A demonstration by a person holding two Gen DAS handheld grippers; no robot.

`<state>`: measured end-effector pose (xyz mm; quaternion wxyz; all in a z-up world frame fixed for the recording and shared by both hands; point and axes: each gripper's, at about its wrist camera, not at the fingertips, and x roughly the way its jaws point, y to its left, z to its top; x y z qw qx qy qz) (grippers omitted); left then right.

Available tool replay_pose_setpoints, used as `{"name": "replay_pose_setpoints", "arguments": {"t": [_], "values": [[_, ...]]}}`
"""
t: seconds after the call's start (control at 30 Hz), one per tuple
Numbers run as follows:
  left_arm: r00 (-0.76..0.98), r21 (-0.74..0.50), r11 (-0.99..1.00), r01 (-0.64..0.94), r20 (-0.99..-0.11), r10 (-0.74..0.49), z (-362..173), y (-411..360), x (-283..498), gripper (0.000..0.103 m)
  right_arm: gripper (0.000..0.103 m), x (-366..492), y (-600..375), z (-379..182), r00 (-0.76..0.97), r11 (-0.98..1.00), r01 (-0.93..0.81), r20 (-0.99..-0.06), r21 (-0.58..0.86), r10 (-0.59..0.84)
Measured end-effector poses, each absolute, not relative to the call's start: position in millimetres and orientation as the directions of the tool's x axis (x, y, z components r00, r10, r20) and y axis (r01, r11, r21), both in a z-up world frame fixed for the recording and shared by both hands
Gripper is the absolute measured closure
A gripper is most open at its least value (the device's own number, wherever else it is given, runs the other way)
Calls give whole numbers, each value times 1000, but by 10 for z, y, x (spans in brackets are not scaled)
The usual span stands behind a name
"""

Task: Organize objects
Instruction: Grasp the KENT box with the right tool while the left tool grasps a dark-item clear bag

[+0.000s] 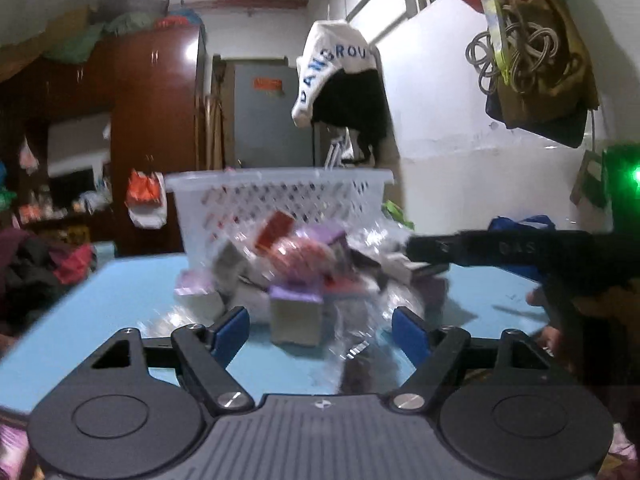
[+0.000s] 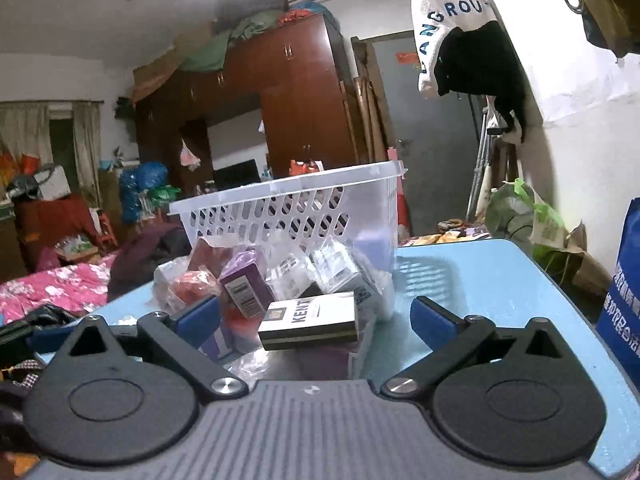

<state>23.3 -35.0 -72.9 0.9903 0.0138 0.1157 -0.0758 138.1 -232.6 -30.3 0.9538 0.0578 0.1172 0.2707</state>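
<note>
Left gripper: fingers spread, empty; lower centre
Right gripper: fingers spread, empty; lower centre
Pile of small boxes: mid-frame on blue table; KENT pack nearest
White basket: just behind pile

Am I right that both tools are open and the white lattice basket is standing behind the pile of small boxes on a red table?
Not quite: the table is light blue, not red, as the right wrist view shows. The rest holds: the left tool and right tool are open, and the white lattice basket stands behind the pile of small boxes.
</note>
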Motion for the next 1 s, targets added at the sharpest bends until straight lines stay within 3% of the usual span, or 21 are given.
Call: {"name": "replay_pose_setpoints", "arguments": {"t": [0.07,0.1,0.13,0.2,0.4,0.5,0.77,1.0], "values": [[955,8,986,165,-252,-158,-803,-362,283,32,0,1363,-2264,-349,821,844,-510,-199,166,535],[953,11,988,156,-264,-148,-850,-377,287,47,0,1388,-2231,-357,816,842,-516,-209,156,539],[951,7,988,153,-274,-145,-876,-376,309,55,0,1353,-2193,-398,814,842,-519,-217,145,539],[953,-3,989,149,-268,-144,-890,-352,304,59,2,1355,-2178,-426,816,845,-518,-219,135,535],[959,8,988,154,-243,-147,-933,-337,214,60,21,1299,-2135,-471,825,852,-511,-211,113,524],[960,18,988,156,-237,-147,-938,-343,204,60,43,1285,-2061,-495,834,863,-501,-229,64,502],[963,68,983,170,-223,-151,-956,-434,234,56,43,1233,-2103,-517,835,859,-508,-212,58,508],[965,-10,980,197,-177,-195,-886,-249,149,62,43,1150,-2174,-459,840,855,-513,-163,76,518]]}}
